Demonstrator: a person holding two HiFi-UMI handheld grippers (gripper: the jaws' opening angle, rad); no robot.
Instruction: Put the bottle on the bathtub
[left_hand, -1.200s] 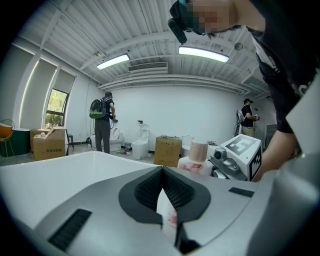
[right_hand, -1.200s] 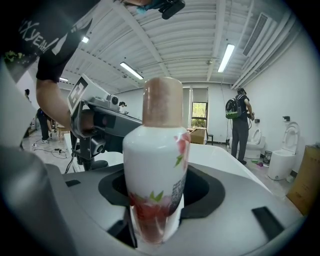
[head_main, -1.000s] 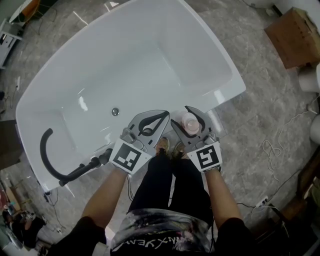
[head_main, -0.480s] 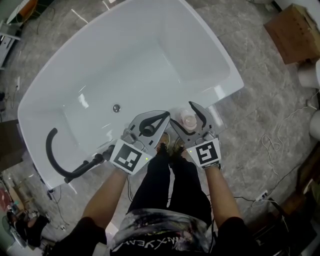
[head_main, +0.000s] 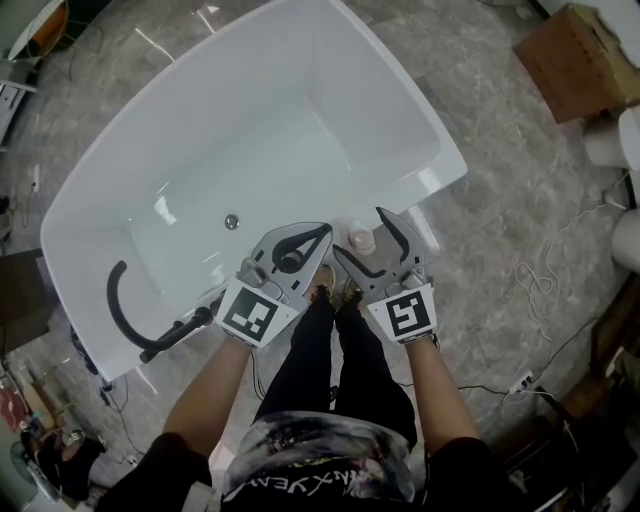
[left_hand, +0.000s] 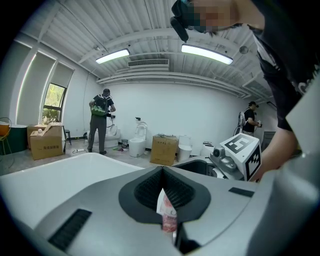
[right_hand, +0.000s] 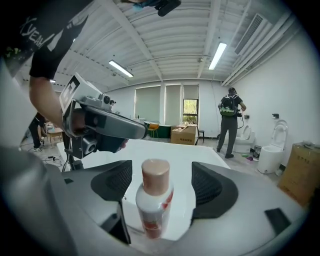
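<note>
A small white bottle (head_main: 361, 240) with a pink cap and a red label stands upright on the near rim of the white bathtub (head_main: 440, 150). My right gripper (head_main: 362, 235) is open, one jaw on each side of the bottle, with a gap on both sides. In the right gripper view the bottle (right_hand: 154, 200) stands free between the pads of my right gripper (right_hand: 160, 185). My left gripper (head_main: 322, 232) is shut and empty, just left of the bottle. Through the thin slit of my left gripper (left_hand: 162, 175) a strip of the bottle (left_hand: 167, 210) shows.
A black hose and faucet (head_main: 125, 320) sit at the tub's left end, and a drain (head_main: 232, 222) in its floor. A cardboard box (head_main: 570, 60) stands at the upper right; cables (head_main: 530, 280) lie on the stone floor. The person's shoes (head_main: 330, 290) are against the tub.
The bottle has gone down and now looks smaller, standing on the rim. The right jaws no longer press it. Both grippers have stayed close together; the head view has shifted slightly.
</note>
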